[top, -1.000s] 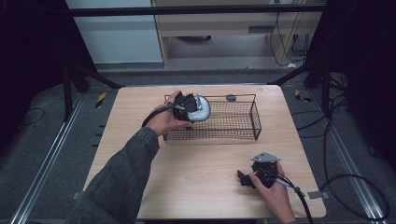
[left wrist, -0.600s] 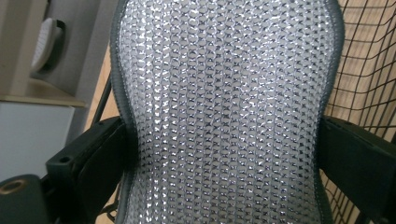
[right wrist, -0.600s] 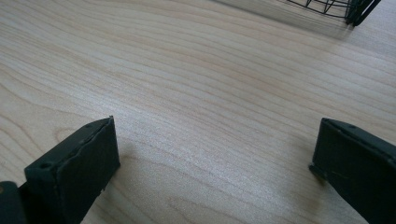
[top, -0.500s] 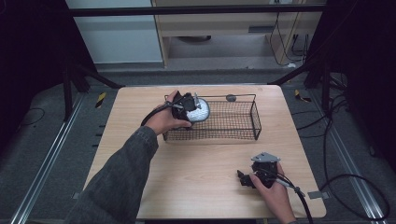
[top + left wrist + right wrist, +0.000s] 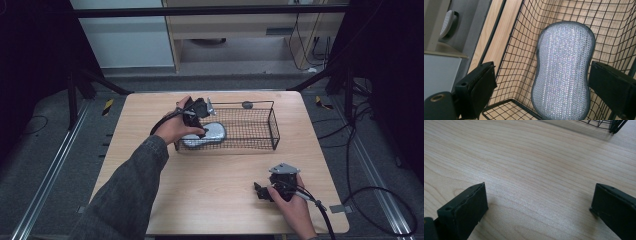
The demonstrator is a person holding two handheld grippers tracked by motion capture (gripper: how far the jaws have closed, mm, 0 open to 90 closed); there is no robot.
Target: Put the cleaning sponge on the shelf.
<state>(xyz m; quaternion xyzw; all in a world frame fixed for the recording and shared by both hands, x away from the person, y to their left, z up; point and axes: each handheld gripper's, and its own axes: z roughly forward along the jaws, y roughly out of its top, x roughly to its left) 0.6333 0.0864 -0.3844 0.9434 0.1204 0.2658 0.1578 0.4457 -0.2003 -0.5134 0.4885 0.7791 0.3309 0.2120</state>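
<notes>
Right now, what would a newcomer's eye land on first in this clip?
The glittery silver scrubbing pad, peanut-shaped, lying on the floor of the black wire basket at its left end. Directly above it hangs the left gripper, jaws spread wide with the pad between them but not touching. Far off, near the table's front right corner, the right gripper rests open over bare wood.

No readable txt or labels anywhere.
</notes>
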